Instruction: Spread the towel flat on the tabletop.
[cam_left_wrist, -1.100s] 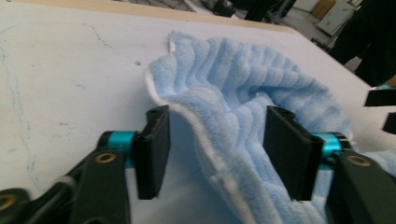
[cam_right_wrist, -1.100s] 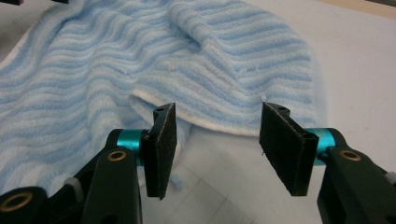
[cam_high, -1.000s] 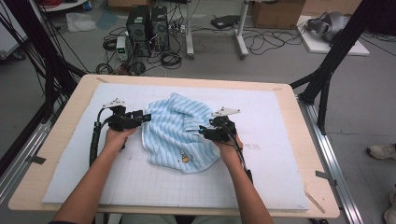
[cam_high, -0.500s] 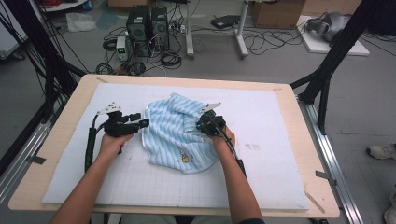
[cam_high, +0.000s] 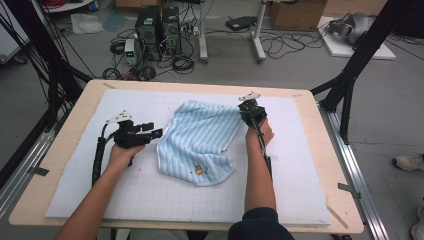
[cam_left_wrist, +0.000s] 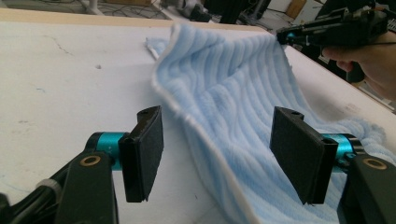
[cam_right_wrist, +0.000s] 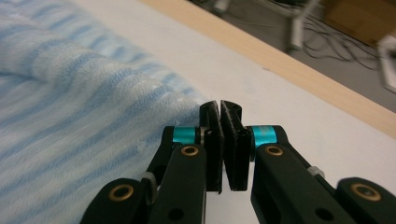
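Two grippers at work on desk. Right gripper (cam_high: 248, 106) — jaws pinched tight on far right corner of blue striped towel (cam_high: 199, 141), having just closed on it (corner lifted). Left gripper (cam_high: 152, 131) — jaws wide apart, holding nothing, towel's left edge between them. Towel lies mid-desk on white mat (cam_high: 300, 165).

The right gripper (cam_high: 248, 106), which sat near the middle of the blue striped towel (cam_high: 200, 142) a second ago, now sits toward the far right of the white mat (cam_high: 300, 165) with its jaws pinched on a towel corner. The towel, bunched before, now lies drawn out toward that corner.
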